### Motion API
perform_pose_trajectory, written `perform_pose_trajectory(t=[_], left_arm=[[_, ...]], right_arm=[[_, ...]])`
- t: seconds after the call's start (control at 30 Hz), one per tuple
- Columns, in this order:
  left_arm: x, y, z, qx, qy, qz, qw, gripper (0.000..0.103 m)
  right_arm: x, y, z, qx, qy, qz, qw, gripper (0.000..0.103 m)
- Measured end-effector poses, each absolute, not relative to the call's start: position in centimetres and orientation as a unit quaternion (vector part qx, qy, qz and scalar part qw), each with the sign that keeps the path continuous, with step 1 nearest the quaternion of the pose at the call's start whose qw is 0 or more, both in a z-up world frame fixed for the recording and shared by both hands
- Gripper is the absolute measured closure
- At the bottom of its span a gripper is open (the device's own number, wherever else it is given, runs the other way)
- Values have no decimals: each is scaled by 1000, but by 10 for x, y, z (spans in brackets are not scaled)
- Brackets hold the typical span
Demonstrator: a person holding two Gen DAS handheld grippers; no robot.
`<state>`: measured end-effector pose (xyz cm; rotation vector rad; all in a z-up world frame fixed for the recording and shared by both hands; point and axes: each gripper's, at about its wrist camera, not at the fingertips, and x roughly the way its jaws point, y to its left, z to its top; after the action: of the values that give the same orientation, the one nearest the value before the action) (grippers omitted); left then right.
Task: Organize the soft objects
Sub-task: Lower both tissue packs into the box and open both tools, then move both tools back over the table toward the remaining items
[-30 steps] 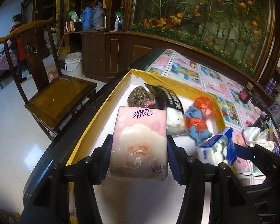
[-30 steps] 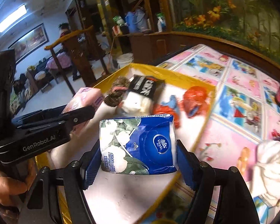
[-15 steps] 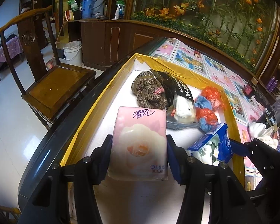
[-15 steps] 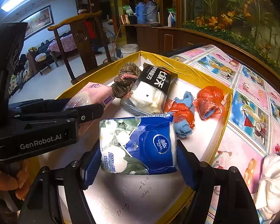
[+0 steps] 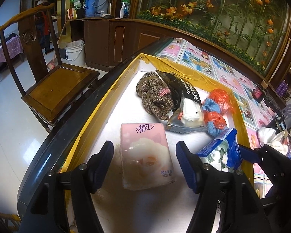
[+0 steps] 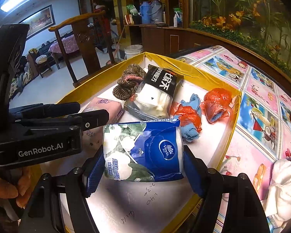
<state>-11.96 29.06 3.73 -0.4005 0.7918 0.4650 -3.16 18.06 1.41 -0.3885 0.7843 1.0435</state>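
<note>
Your left gripper [image 5: 144, 164] has just opened, leaving the pink pack [image 5: 146, 155] in the tray [image 5: 186, 69]; your right gripper [image 6: 143, 171] grips the blue pack [image 6: 143, 151], not yet released.

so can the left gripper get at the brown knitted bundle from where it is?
Probably yes: left gripper is open, the pink tissue pack lies loose between its fingers, and the brown knitted bundle sits uncovered just beyond.
</note>
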Motion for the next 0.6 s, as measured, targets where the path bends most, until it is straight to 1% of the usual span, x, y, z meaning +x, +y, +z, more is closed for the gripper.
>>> perform_pose_trajectory(t=[0.13,0.27,0.6], left_arm=[[-121,291,38,-195,379,221,877,37],[-122,292,39,-197,376,219,879,37],[-128,285,50,-196,367,218,883,36]], right_arm=[[-31,180,14,-176,364,485,776,22],[-32,178,16,-172,359,488,777,17],[-33,166,27,-155,352,495,779,17]])
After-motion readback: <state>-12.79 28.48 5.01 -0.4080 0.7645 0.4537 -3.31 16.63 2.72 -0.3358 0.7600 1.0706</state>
